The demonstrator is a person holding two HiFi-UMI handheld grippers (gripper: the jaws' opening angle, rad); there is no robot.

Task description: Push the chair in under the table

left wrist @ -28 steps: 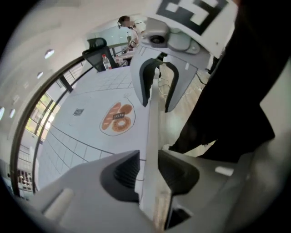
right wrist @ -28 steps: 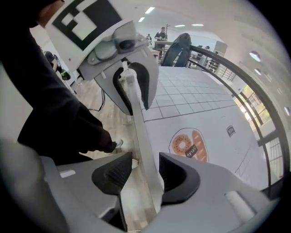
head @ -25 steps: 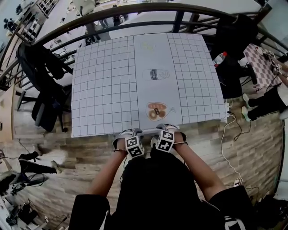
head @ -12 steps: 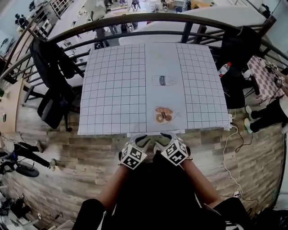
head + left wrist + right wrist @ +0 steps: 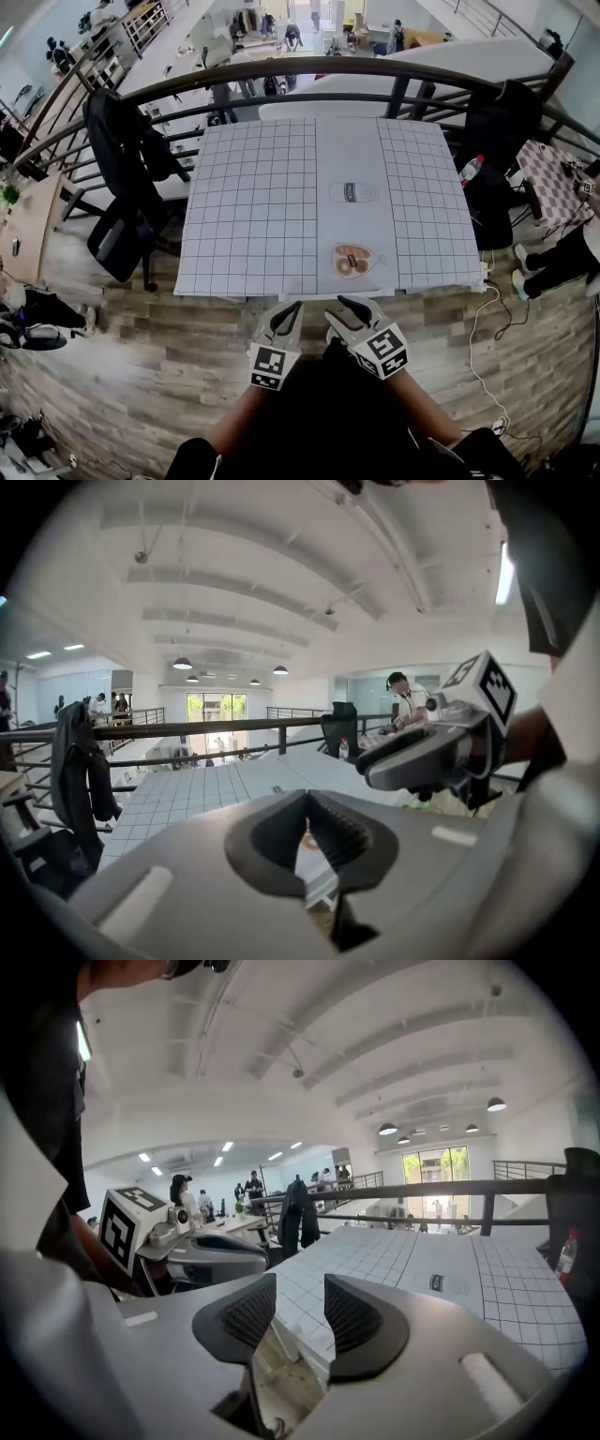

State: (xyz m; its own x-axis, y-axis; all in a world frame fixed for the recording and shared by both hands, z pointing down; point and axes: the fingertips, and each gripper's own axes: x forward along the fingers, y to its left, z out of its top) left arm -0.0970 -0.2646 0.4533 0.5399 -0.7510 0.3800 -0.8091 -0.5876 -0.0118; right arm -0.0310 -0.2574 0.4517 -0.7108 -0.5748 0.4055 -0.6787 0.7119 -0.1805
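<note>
The table (image 5: 253,216) wears a white gridded cover with flat pictures of a bottle and a plate. No chair shows at its near edge; what stands under the top is hidden. Both grippers hang in the air just short of that edge, touching nothing. My left gripper (image 5: 291,307) is shut: its jaws have just been closing, and its ribbed pads meet with nothing between them (image 5: 307,803). My right gripper (image 5: 339,317) is open; its jaws have just closed a little, and only floor and table (image 5: 375,1260) show through the gap (image 5: 300,1312).
A black office chair (image 5: 122,216) draped with a dark jacket stands left of the table. Another dark chair (image 5: 497,103) and a water bottle (image 5: 469,169) are at the right. A curved railing (image 5: 328,67) runs behind. Cables (image 5: 478,319) lie on the floor by a seated person (image 5: 562,225).
Both grippers have lifted off the table's near edge and drawn back toward me, turning as they rose. The left jaws have gone from open to shut.
</note>
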